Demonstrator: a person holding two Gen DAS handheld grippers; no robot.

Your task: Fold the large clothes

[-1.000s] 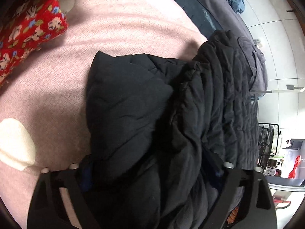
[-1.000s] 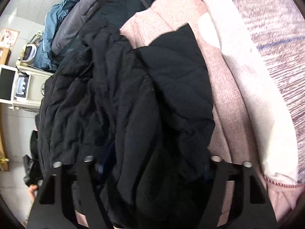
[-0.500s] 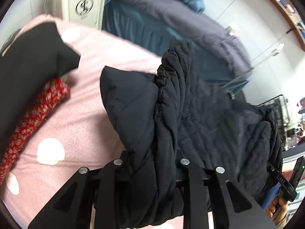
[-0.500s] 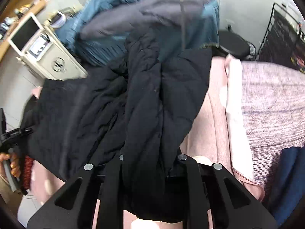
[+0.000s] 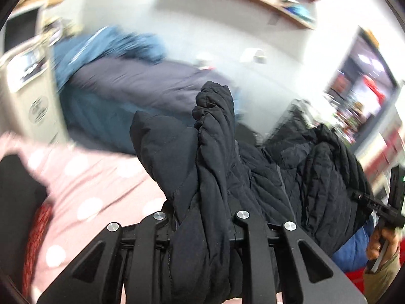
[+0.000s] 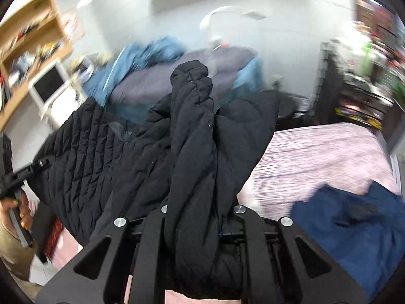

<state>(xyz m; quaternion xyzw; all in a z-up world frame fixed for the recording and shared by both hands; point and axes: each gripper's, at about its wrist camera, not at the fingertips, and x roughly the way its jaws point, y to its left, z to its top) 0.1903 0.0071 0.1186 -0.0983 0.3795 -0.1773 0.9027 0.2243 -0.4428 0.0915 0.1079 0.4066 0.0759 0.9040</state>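
Note:
A black quilted jacket [image 5: 212, 131] hangs lifted above the bed, stretched between my two grippers. My left gripper [image 5: 200, 217] is shut on a bunched fold of it, which rises in a ridge between the fingers. My right gripper [image 6: 200, 210] is shut on another bunched fold of the same jacket [image 6: 192, 116]. The quilted body sags between the two holds. In the left wrist view a hand [image 5: 379, 243] grips the other tool at the right edge. In the right wrist view a hand [image 6: 17, 207] shows at the left edge. The background is blurred.
Below lies a pink dotted bedspread [image 5: 88, 177] and a striped pink blanket [image 6: 316, 152]. A navy garment [image 6: 354, 228] lies on the bed at the right. Blue and grey coats [image 5: 126, 86] are piled beyond. A white cabinet [image 5: 27, 96] stands at the left, with red floral cloth [image 5: 38, 228].
Both grippers went from open around the jacket on the bed to shut on its folds. They then rose, lifting the jacket, and the views swung up toward the room.

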